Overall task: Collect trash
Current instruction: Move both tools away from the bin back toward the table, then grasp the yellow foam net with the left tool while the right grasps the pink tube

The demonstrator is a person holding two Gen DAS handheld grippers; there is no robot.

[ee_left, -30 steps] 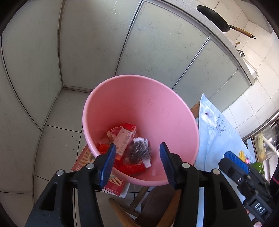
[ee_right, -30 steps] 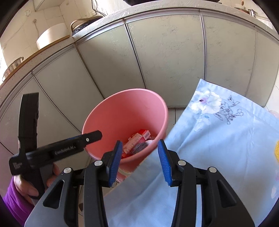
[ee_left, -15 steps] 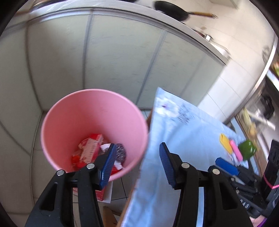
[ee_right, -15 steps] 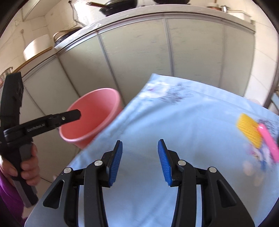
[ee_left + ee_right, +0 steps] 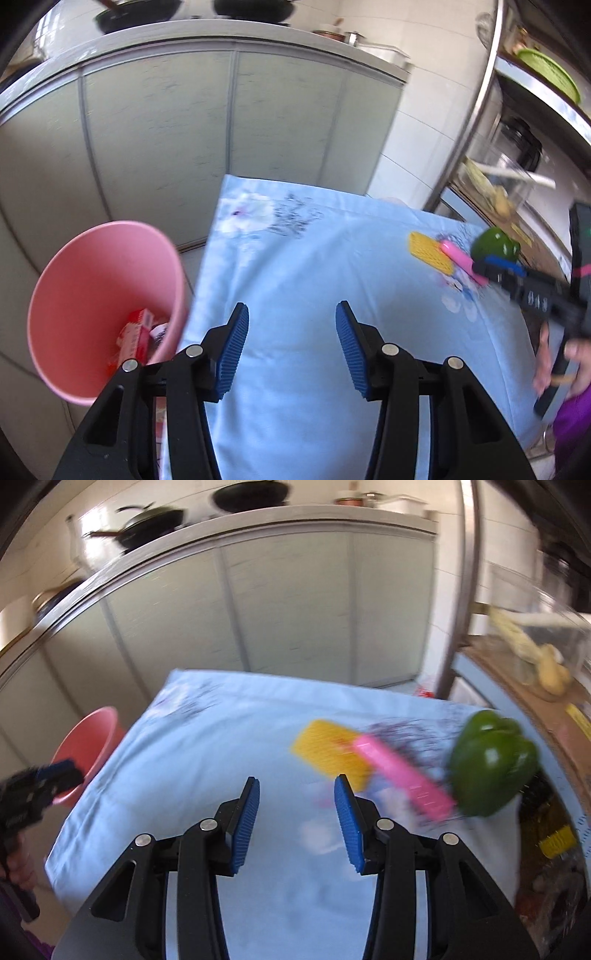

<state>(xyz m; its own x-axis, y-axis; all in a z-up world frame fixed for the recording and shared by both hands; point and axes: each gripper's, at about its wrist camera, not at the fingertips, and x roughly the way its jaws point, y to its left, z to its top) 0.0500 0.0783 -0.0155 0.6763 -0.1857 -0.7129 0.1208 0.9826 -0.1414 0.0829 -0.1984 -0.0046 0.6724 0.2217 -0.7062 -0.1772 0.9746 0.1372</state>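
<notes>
A pink bin [image 5: 103, 295] stands on the floor left of the table, with red packaging [image 5: 135, 339] and other trash inside. My left gripper [image 5: 291, 347] hangs open over the blue flowered cloth [image 5: 314, 258], just right of the bin's rim, with nothing between its fingers. My right gripper [image 5: 297, 823] is open and empty above the cloth. Just beyond it lie a yellow brush head [image 5: 328, 749] with a pink handle [image 5: 402, 779], and a green bell pepper [image 5: 491, 764] at the right. The bin [image 5: 88, 746] shows far left there.
Grey cabinet doors [image 5: 221, 129] run behind the table under a counter with black pans [image 5: 251, 494]. A metal shelf post [image 5: 465, 590] and a cluttered shelf stand at the right. A hand [image 5: 576, 354] and purple sleeve hold the right gripper.
Both views have swung right, away from the bin and over the table. The bin has slid to the left edge. The brush and the pepper have come close in front of the right gripper.
</notes>
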